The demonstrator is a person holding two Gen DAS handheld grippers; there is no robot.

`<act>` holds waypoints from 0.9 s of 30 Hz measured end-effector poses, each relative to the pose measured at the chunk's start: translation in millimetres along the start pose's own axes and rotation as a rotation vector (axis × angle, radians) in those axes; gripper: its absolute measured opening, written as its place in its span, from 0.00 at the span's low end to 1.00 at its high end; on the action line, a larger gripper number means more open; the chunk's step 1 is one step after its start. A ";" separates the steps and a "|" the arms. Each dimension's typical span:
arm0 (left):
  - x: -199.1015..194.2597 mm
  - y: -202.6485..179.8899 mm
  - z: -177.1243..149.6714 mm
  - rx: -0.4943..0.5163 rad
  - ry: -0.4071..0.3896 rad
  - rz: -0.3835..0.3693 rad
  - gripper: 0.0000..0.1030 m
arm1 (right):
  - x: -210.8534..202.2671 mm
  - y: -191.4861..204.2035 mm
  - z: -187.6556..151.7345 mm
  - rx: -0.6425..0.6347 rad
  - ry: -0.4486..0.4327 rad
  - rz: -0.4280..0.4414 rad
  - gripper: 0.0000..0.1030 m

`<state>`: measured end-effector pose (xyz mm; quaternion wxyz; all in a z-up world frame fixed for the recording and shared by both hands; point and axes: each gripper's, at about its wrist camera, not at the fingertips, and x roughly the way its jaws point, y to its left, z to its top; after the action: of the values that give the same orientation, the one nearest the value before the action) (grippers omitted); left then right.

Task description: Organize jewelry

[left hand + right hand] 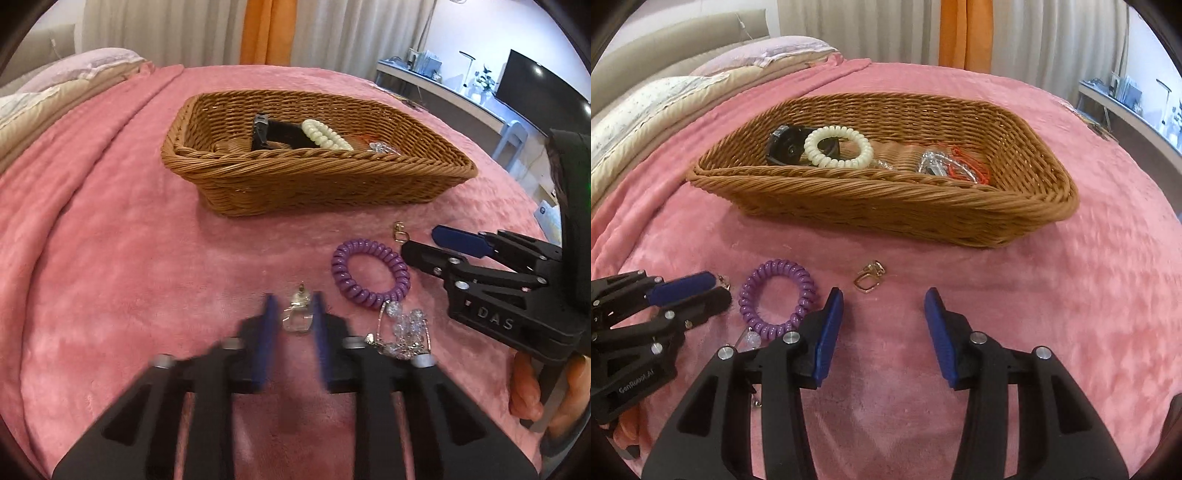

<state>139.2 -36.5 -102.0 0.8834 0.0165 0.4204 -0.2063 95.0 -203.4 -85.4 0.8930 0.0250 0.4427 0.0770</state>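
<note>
Jewelry lies scattered on a pink blanket (129, 258) over a bed, in front of a wicker basket (317, 162). We see the left gripper (294, 306) angled down at the blanket with a small clear pendant (295, 319) right between its blue pads; that view is blurred, but from the right wrist its jaws stand nearly together with a little hook poking out at the tips, so we read them as closed on the pendant. Just right of that gripper lies a tangle of clear beads (406, 325), touching a purple coil (341, 273) beyond it. The right gripper (884, 299) hangs low over the blanket with its jaws partly open and nothing between them. A gold clasp (868, 282) lies on the blanket just ahead of its left pad, apart from both pads, and the purple coil sits just left of that pad, between the two grippers. A hand (528, 387) holds the right gripper's handle. Inside the basket, well beyond both grippers, we make out a white coil (816, 147) leaning on a black piece (783, 142) at the left, and a silver piece (931, 164) beside a red one (964, 166) at the right.
</note>
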 end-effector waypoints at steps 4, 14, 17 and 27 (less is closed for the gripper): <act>-0.1 0.9 0.8 -0.010 -0.005 -0.008 0.12 | 9.3 -5.1 10.4 0.012 0.034 0.030 0.41; -0.7 4.1 0.4 -0.020 -0.014 -0.031 0.11 | 16.9 9.6 15.7 -0.055 0.027 0.069 0.14; -2.3 2.4 -0.2 -0.015 -0.022 -0.027 0.11 | 10.7 8.8 12.3 -0.055 0.009 0.078 0.13; -30.2 -1.5 -2.6 -0.004 -0.141 -0.072 0.11 | -28.4 11.2 -2.3 -0.067 -0.070 0.057 0.13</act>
<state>119.8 -26.8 -80.9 0.9029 -0.0152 0.3578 -0.2379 74.9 -197.0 -63.2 0.9056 0.0106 0.4076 0.1165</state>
